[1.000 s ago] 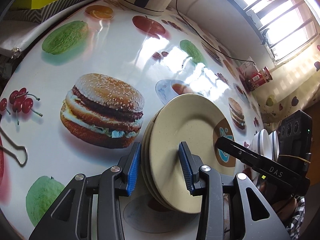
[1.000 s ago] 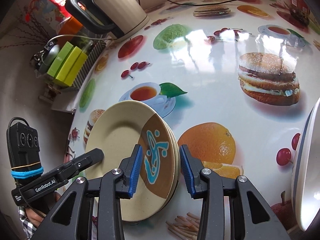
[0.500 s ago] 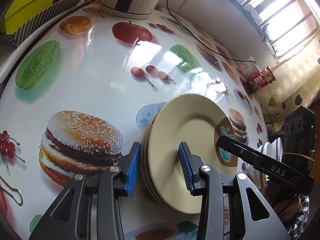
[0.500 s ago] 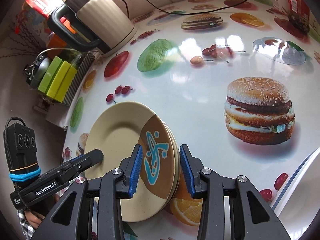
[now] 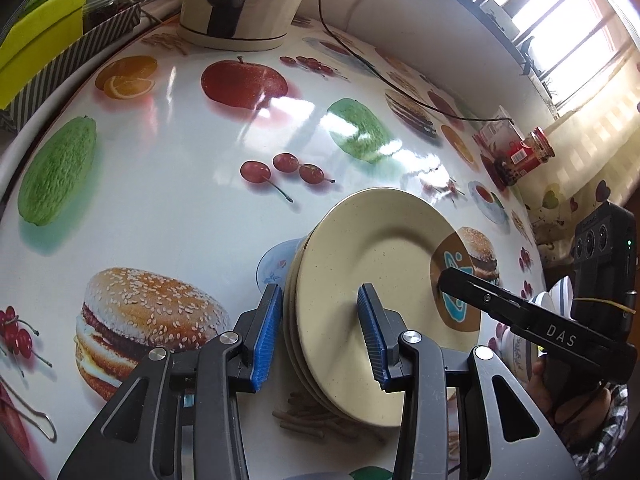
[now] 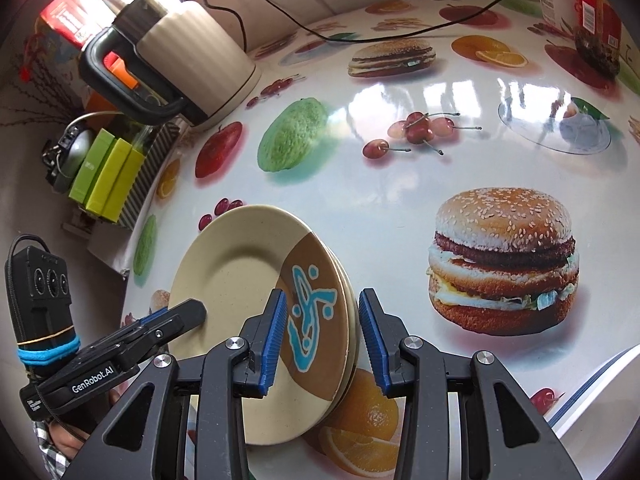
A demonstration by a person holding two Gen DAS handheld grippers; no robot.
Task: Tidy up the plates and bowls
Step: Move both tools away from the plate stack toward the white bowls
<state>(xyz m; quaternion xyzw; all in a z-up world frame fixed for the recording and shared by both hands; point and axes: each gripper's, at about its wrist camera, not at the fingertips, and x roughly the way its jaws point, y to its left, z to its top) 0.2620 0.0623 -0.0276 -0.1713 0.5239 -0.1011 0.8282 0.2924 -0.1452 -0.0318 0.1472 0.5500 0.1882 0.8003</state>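
Observation:
A stack of beige plates (image 5: 372,264) with a brown patch and blue motif (image 6: 308,320) is held between both grippers, above the printed tablecloth. My left gripper (image 5: 318,336) is shut on one rim of the stack. My right gripper (image 6: 322,336) is shut on the opposite rim, and shows as a black finger in the left wrist view (image 5: 520,312). The left gripper appears at the lower left of the right wrist view (image 6: 132,340). A white bowl with blue stripes (image 5: 552,304) sits behind the right gripper, and a white rim with a blue line (image 6: 600,392) shows at lower right.
A cream electric kettle (image 6: 188,60) stands at the table's back with its cord (image 6: 400,32) running across. Green boxes in a striped holder (image 6: 108,172) are at the left edge. A red jar (image 5: 528,152) stands near the window.
Both grippers have carried the plate stack forward over the tablecloth toward the kettle. The grip on the stack is the same.

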